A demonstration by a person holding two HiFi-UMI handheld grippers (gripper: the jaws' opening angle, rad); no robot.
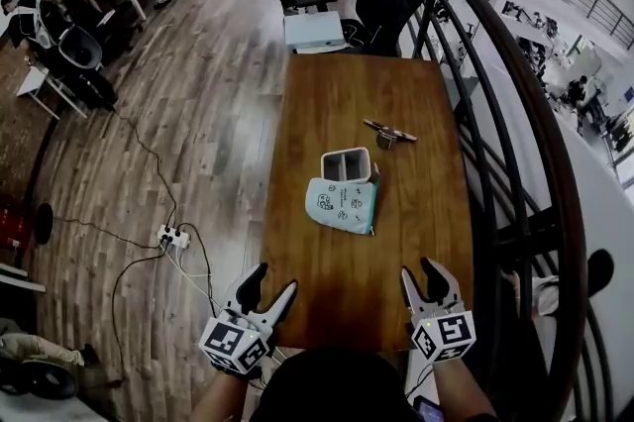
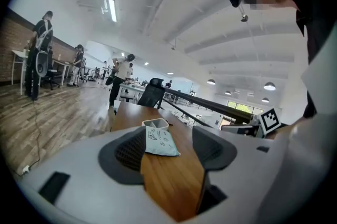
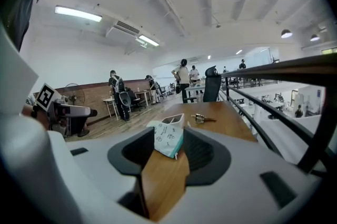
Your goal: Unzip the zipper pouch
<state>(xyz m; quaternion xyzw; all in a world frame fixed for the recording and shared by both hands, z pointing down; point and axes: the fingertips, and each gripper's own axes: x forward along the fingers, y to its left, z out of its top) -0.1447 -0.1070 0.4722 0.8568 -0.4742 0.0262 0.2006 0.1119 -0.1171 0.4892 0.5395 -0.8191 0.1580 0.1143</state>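
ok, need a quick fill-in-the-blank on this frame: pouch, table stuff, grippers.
1. The pale green fabric zipper pouch lies on the brown wooden ____.
2. Next to it stands a white plastic box with ____ compartments.
3. The left gripper and the right gripper, jaws apart, both hold ____.
4. The small metal object lies ____ from the grippers than the box.
Missing: table; two; nothing; farther.

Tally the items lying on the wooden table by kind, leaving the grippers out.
zipper pouch: 1
white divided holder: 1
small metal object: 1
Total: 3
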